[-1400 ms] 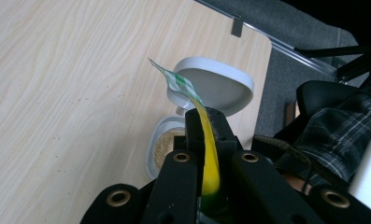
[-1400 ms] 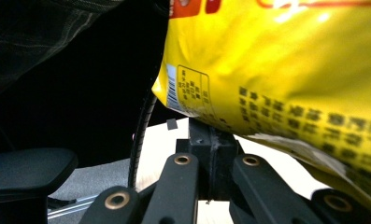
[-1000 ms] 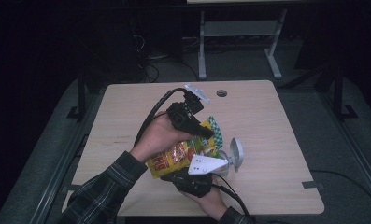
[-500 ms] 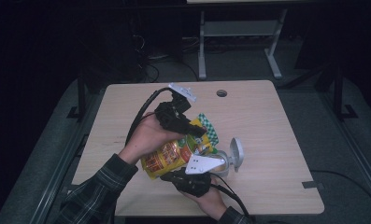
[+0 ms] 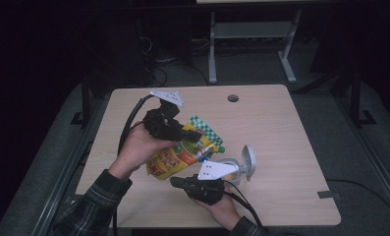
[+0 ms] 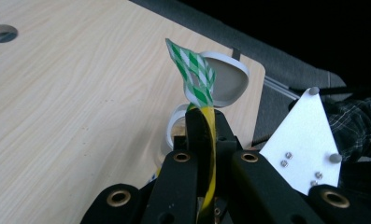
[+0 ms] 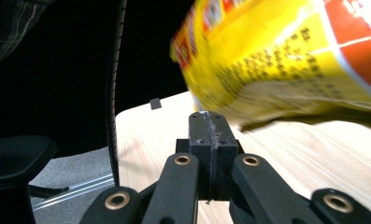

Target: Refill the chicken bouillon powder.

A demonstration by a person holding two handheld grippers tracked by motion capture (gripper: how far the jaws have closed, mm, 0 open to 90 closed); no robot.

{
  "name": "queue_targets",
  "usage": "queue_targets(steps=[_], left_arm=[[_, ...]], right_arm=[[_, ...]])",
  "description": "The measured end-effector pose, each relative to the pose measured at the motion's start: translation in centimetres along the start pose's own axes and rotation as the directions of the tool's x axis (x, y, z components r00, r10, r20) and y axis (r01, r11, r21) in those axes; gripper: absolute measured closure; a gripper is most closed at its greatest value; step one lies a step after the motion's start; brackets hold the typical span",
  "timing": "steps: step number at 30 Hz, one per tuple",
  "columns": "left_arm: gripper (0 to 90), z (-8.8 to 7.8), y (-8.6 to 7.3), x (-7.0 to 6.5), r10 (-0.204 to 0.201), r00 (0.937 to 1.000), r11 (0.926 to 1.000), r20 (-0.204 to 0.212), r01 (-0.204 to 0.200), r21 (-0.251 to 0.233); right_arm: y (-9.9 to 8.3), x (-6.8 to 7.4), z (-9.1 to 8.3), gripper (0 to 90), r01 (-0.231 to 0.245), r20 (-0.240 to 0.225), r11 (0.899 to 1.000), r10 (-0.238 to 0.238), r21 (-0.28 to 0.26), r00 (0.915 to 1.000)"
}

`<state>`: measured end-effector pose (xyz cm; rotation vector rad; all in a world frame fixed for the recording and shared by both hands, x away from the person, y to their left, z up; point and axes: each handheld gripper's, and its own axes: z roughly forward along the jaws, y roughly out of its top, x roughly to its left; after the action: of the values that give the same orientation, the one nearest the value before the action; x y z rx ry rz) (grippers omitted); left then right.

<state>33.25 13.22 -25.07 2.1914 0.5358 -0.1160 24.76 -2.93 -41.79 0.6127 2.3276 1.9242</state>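
Observation:
A yellow snack bag (image 5: 175, 156) with a green-and-white checkered top (image 5: 202, 129) hangs tilted above the table. My left gripper (image 5: 188, 135) is shut on its upper edge. In the left gripper view the jaws (image 6: 204, 122) pinch the yellow edge, and the checkered flap (image 6: 192, 77) stands up beyond them. My right gripper (image 5: 177, 182) lies low near the table's front, under the bag's lower end, jaws shut with nothing between them. In the right gripper view the bag (image 7: 286, 56) hovers, blurred, just above and beyond the closed jaws (image 7: 210, 123).
A small clear container (image 5: 229, 167) with its round lid (image 5: 249, 160) flipped open stands on the wooden table (image 5: 281, 128) beside the right gripper; it sits behind the flap (image 6: 223, 84) in the left gripper view. A cable hole (image 5: 233, 98) lies near the far edge.
My left gripper has drawn the bag leftward and a little toward the person, tilting it more. The right gripper has stayed about where it was.

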Motion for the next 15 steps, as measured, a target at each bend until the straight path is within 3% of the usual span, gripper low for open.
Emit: queue_targets(steps=[6, 10, 15], left_arm=[[90.0, -0.6, -1.4, 0.9, -0.016, 0.9996, 0.9984, -0.024, 0.015, -0.055], [90.0, -0.9, -2.5, 1.7, -0.05, 0.9982, 0.9927, -0.031, 0.047, -0.111], [90.0, -0.8, -3.9, 2.9, -0.077, 0.9941, 0.9881, -0.077, 0.065, -0.139]], right_arm=[[0.1, -0.1, -0.4, 90.0, 0.0, 0.008, 1.0, 0.0, 0.014, 1.0], [0.2, -0.1, -0.8, 90.0, 0.001, 0.01, 1.0, -0.001, 0.021, 0.9999], [0.2, -0.4, -1.6, 90.0, 0.011, 0.018, 0.999, -0.012, 0.038, 0.9998]])
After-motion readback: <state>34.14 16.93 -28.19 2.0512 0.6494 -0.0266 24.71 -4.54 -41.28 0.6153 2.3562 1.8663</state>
